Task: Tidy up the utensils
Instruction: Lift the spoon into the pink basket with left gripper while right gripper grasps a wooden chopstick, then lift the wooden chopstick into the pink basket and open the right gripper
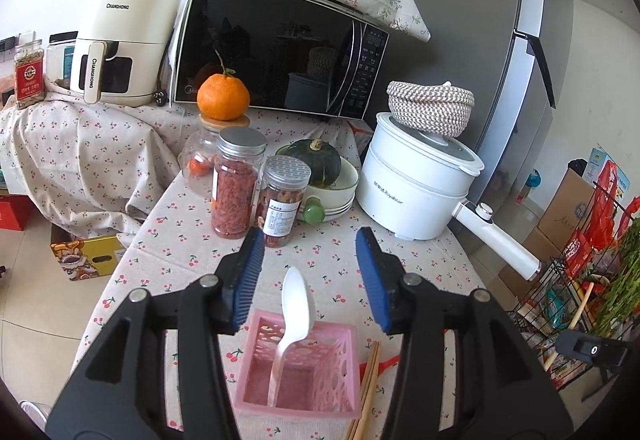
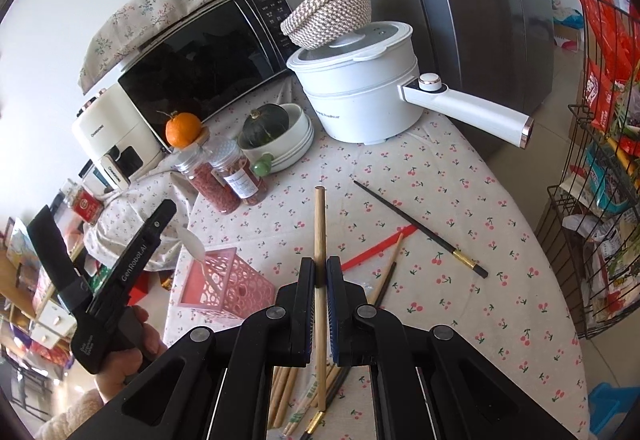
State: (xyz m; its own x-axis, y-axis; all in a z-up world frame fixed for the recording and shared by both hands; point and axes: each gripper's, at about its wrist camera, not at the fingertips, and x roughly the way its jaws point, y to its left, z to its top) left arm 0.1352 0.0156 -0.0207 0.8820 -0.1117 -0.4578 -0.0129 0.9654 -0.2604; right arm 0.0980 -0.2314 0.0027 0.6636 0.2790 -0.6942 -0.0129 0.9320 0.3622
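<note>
A pink perforated basket [image 1: 298, 368] sits on the cherry-print table; a white plastic spoon [image 1: 294, 304] stands in it, leaning on its rim. My left gripper [image 1: 310, 260] is open and empty just above the basket, apart from the spoon. The basket also shows in the right wrist view [image 2: 224, 282]. My right gripper [image 2: 320, 272] is shut on a wooden chopstick [image 2: 320, 224], holding it upright above the table. A black chopstick [image 2: 416, 226], a red utensil [image 2: 376, 246] and several wooden chopsticks [image 2: 286, 392] lie on the table.
At the back stand a white electric pot [image 1: 416, 176] with a woven basket on top, a microwave [image 1: 280, 44], an air fryer [image 1: 124, 40], two spice jars [image 1: 236, 188], a bowl with a squash [image 1: 316, 164] and an orange [image 1: 223, 96]. A wire rack [image 2: 600, 160] stands to the right.
</note>
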